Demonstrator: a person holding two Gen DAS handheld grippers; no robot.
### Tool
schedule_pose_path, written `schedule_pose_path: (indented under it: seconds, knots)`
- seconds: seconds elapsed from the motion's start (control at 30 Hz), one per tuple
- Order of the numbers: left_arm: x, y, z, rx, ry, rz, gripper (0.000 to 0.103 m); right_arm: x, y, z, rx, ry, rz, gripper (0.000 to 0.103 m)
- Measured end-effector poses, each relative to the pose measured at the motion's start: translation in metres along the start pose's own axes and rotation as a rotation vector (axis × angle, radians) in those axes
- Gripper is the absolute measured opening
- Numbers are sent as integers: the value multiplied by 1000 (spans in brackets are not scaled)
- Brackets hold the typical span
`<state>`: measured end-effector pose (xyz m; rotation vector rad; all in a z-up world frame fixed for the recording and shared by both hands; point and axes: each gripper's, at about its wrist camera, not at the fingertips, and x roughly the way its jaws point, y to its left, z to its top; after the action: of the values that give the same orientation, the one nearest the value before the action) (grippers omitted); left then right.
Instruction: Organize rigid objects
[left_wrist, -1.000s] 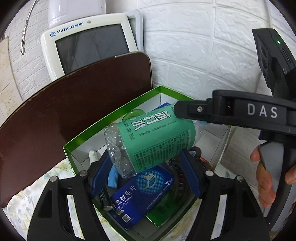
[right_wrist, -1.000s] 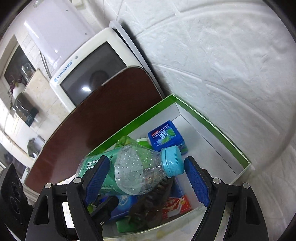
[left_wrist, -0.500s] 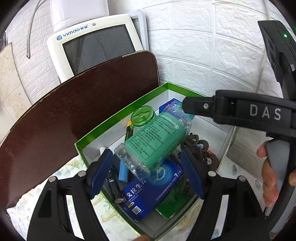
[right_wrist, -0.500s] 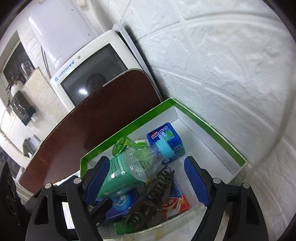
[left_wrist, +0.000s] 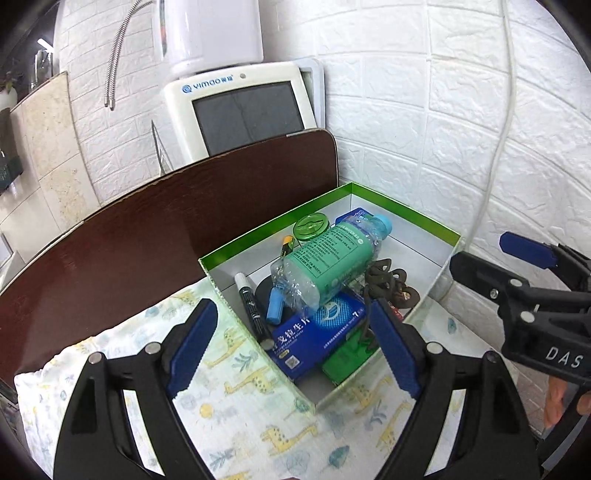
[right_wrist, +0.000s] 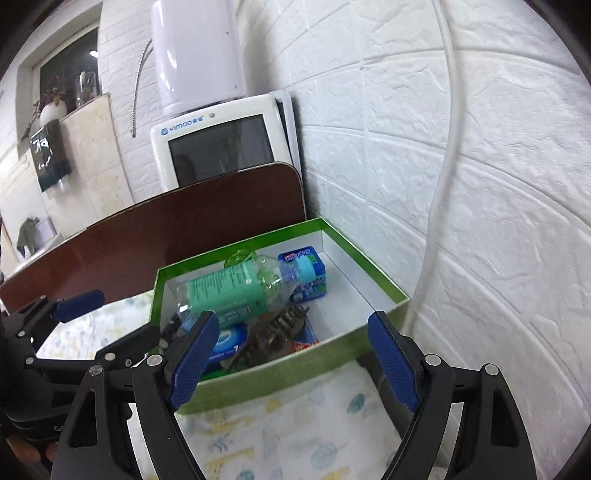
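Note:
A green-rimmed white box (left_wrist: 406, 212) (right_wrist: 384, 282) stands on a giraffe-print cloth. A clear bottle with a green label and blue cap (left_wrist: 328, 258) (right_wrist: 240, 291) lies on top of the things inside. Under it are a blue medicine box (left_wrist: 314, 336), a black marker (left_wrist: 253, 310), a dark claw hair clip (left_wrist: 388, 284) (right_wrist: 273, 332), a blue Mentos tin (right_wrist: 310, 273) and a green lid (left_wrist: 311, 226). My left gripper (left_wrist: 291, 349) is open and empty, in front of the box. My right gripper (right_wrist: 291, 358) is open and empty, in front of the box.
A dark brown board (left_wrist: 147, 229) leans behind the box. A white screen device (left_wrist: 240, 110) and a white cylinder (left_wrist: 210, 33) stand behind the board. A white brick wall (left_wrist: 443, 110) with a hanging white cable (right_wrist: 443, 166) is on the right.
The bottle was let go and now lies in the box. Both grippers have pulled back and away from the box, open and empty.

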<state>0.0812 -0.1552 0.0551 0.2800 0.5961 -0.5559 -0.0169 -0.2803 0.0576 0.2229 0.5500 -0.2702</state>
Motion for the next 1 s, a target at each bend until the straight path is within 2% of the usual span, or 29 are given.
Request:
schedule_pose_path:
  seconds: [0.43, 1.0]
  knots:
    - [-52, 8, -25, -49, -60, -28, 85, -52, 27, -13, -40, -25, -64, 84]
    - [-70, 9, -41, -57, -68, -27, 87, -69, 25, -27, -32, -7, -103, 84]
